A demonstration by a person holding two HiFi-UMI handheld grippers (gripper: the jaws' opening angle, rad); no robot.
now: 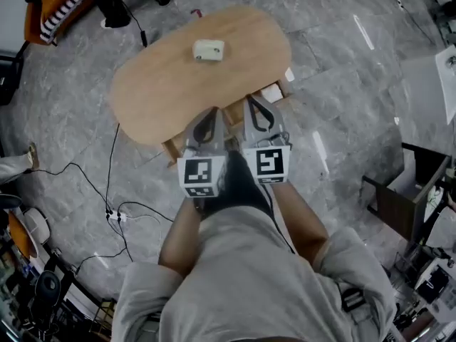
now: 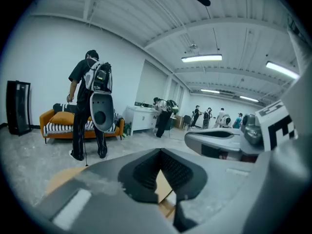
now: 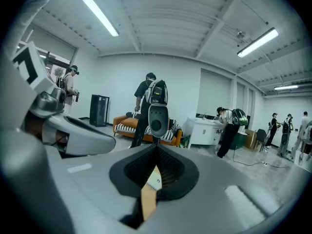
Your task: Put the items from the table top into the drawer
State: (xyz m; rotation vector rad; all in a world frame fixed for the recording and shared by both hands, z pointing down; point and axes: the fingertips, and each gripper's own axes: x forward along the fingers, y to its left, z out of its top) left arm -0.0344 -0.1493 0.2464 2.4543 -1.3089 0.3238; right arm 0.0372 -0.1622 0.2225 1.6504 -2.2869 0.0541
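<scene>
While the left hand-held gripper (image 1: 211,114) and the right hand-held gripper (image 1: 254,102) both hang pressed together and empty above the bench (image 1: 157,91), the small white item (image 1: 209,50) lies toward its far side, so reaching down without spreading the jaws would likely shove it off.

Right claw (image 3: 156,150) closed and empty, backpack-wearing person (image 3: 145,94) and orange sofa (image 3: 120,121) beyond

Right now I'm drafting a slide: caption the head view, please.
Left gripper and right gripper, both shut and empty, side by side near an oval table bearing one white item.
</scene>
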